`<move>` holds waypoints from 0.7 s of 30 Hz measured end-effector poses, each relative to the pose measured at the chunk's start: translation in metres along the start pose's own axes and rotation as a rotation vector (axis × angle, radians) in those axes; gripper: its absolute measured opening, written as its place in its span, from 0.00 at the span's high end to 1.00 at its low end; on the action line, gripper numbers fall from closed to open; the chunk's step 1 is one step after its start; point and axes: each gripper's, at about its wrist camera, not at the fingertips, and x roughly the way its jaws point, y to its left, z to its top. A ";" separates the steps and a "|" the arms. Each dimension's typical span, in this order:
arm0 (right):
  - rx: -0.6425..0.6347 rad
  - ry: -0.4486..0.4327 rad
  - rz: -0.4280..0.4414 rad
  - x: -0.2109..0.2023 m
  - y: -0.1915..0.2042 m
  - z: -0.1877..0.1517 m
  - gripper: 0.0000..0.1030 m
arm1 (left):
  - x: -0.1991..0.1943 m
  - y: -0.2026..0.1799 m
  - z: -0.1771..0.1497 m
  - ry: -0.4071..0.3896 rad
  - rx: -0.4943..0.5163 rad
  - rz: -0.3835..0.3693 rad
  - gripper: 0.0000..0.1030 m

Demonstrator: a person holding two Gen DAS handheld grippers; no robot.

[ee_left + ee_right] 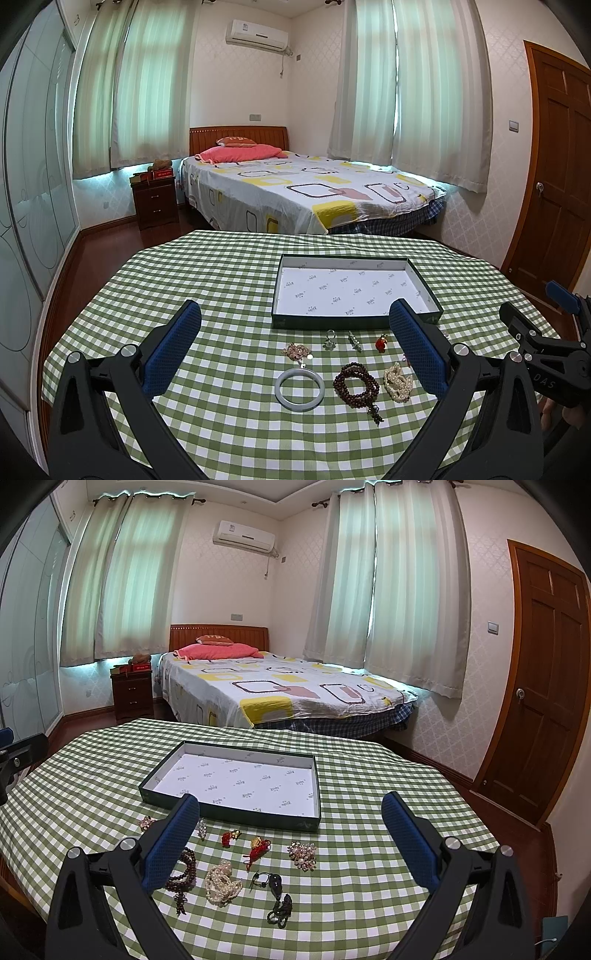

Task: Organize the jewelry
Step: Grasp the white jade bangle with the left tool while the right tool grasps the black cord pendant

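Observation:
A shallow dark box (421, 275) (317, 786) with a white printed lining lies open on the checked tablecloth, nothing in it. In front of it lie loose pieces: a pale jade bangle (299, 388), a dark wooden bead string (357, 386) (186, 871), a pearl strand (398, 382) (222, 883), a red charm (381, 343) (229, 837), a red-and-gold tassel charm (257, 849), a flower brooch (303, 854) and a black corded pendant (277, 893). My left gripper (295, 321) hovers open above the bangle. My right gripper (291, 812) hovers open above the pearls and charms.
The table (388, 775) is covered in green-and-white check cloth, with its far edge near a bed (303, 192). A wooden door (546, 686) stands at the right and a nightstand (155, 201) at the left. The right gripper's body (546, 343) shows at the left view's right edge.

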 end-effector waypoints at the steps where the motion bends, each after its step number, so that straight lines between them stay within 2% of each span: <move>1: 0.000 -0.001 0.001 0.000 0.000 0.000 0.06 | 0.000 0.000 0.000 0.000 -0.001 0.000 0.04; 7: 0.002 -0.008 0.011 0.003 0.002 0.001 0.06 | 0.008 0.004 -0.005 0.014 -0.003 0.014 0.04; 14: -0.004 0.028 0.052 0.034 0.003 -0.025 0.06 | 0.046 0.017 -0.026 0.092 -0.023 0.035 0.04; 21: -0.008 0.151 0.089 0.077 0.003 -0.060 0.06 | 0.095 0.020 -0.062 0.209 -0.014 0.023 0.04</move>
